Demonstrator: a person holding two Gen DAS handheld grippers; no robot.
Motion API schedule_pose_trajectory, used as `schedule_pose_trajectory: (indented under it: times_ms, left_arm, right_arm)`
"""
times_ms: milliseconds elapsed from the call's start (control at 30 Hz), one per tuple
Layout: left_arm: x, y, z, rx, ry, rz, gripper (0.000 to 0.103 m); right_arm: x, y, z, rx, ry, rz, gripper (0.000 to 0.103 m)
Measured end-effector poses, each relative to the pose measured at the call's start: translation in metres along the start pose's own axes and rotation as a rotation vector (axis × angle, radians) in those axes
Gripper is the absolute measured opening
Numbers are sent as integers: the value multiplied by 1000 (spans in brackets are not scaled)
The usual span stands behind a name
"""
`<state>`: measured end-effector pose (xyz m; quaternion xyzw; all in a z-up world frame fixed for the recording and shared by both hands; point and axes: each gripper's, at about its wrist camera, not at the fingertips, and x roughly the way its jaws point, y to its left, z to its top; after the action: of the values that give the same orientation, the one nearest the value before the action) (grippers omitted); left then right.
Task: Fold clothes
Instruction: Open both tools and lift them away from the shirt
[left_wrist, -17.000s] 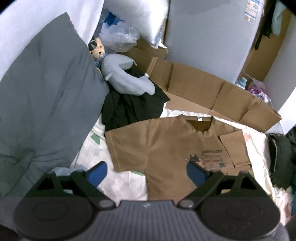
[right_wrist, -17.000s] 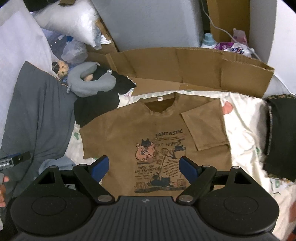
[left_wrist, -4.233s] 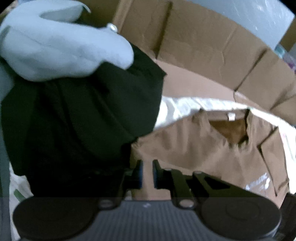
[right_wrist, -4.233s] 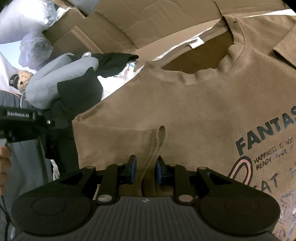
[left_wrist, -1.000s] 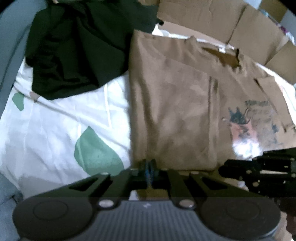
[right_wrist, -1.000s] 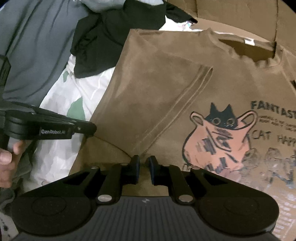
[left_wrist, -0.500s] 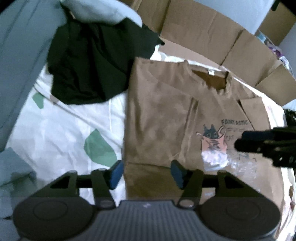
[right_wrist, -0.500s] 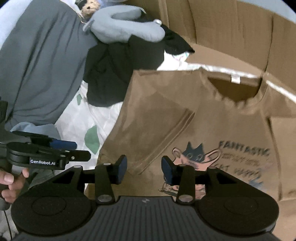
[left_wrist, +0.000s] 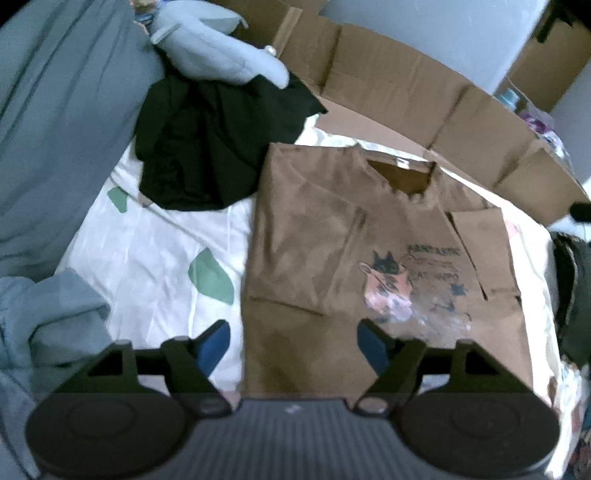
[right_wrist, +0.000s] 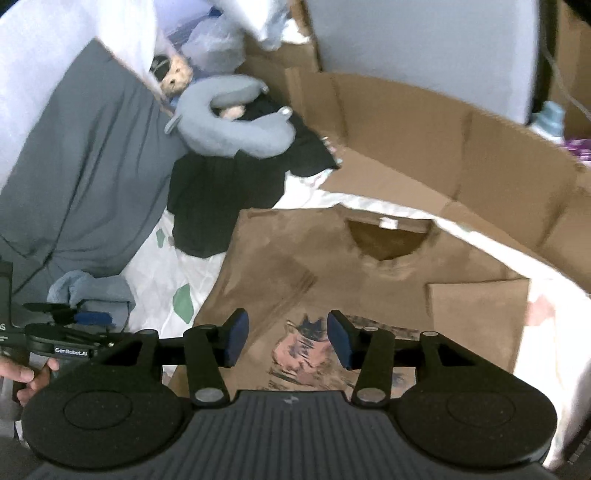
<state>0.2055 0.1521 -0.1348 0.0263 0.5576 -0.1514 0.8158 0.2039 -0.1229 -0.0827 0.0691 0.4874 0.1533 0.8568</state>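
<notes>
Currently the brown short-sleeved cotton T-shirt with a cat print (left_wrist: 384, 258) lies flat, print up, on the white leaf-patterned bedsheet (left_wrist: 159, 251), collar toward the flattened brown cardboard sheet (left_wrist: 406, 92) behind it. Both sleeves and side panels are turned inward over the chest, leaving a narrow rectangle; these side folds appear complete. The lengthwise fold, hem to collar, is judged outstanding.

The left gripper (left_wrist: 293, 341) hangs above the shirt's lower left edge; its jaws have just been opening and stand apart, nothing between them. The right gripper (right_wrist: 284, 338) hangs over the print, its jaws likewise just opened, released and empty.

A crumpled black garment (left_wrist: 218, 144) lies unfolded just beside the shirt's left shoulder, under a grey-blue neck pillow (right_wrist: 236, 122); this likely remains to be done.
</notes>
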Motion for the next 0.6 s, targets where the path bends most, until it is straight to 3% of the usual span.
schedule_pose_trajectory:
  times_ms: [100,600]
  left_arm:
    - [-19,-6,-6,3,-1,4,84]
    - [-83,-12,-37,-25,-13,41,86]
  right_arm:
    - [-39,-17,-1,23,-16,-17,55]
    - [-185,-114,-37,157,-133,-110,55]
